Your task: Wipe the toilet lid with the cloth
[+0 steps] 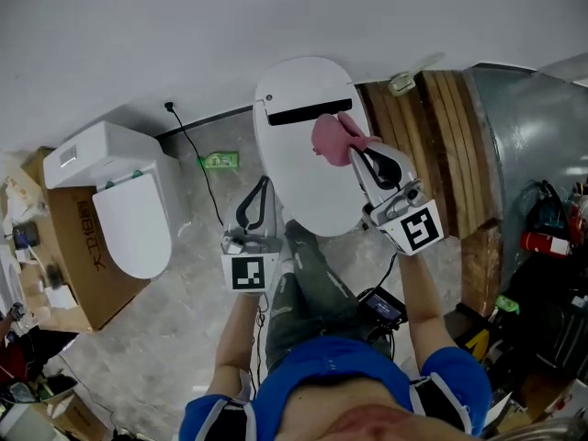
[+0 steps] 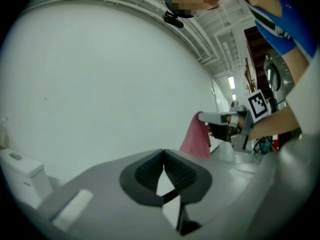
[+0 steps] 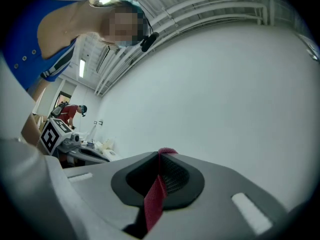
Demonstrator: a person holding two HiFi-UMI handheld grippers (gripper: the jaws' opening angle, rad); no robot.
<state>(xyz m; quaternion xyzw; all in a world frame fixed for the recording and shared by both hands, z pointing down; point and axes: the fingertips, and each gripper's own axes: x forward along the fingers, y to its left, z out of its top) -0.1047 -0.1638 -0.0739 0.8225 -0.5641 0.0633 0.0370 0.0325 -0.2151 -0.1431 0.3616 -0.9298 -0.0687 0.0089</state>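
The white toilet lid (image 1: 299,168) lies shut in the middle of the head view. A pink cloth (image 1: 332,139) hangs bunched over its upper right part. My right gripper (image 1: 355,152) is shut on the cloth; in the right gripper view a strip of it (image 3: 156,196) runs between the closed jaws of the gripper (image 3: 162,156). My left gripper (image 1: 265,184) hovers at the lid's left edge, shut with nothing in it. In the left gripper view its pads meet (image 2: 163,156), and the cloth (image 2: 196,137) dangles beyond from the right gripper (image 2: 226,122).
A second white toilet (image 1: 124,205) stands at the left by a cardboard box (image 1: 87,260). A black cable (image 1: 195,154) runs along the floor. Wooden planks (image 1: 446,145) and a grey metal machine (image 1: 533,127) are on the right. A person in red (image 3: 72,113) stands far off.
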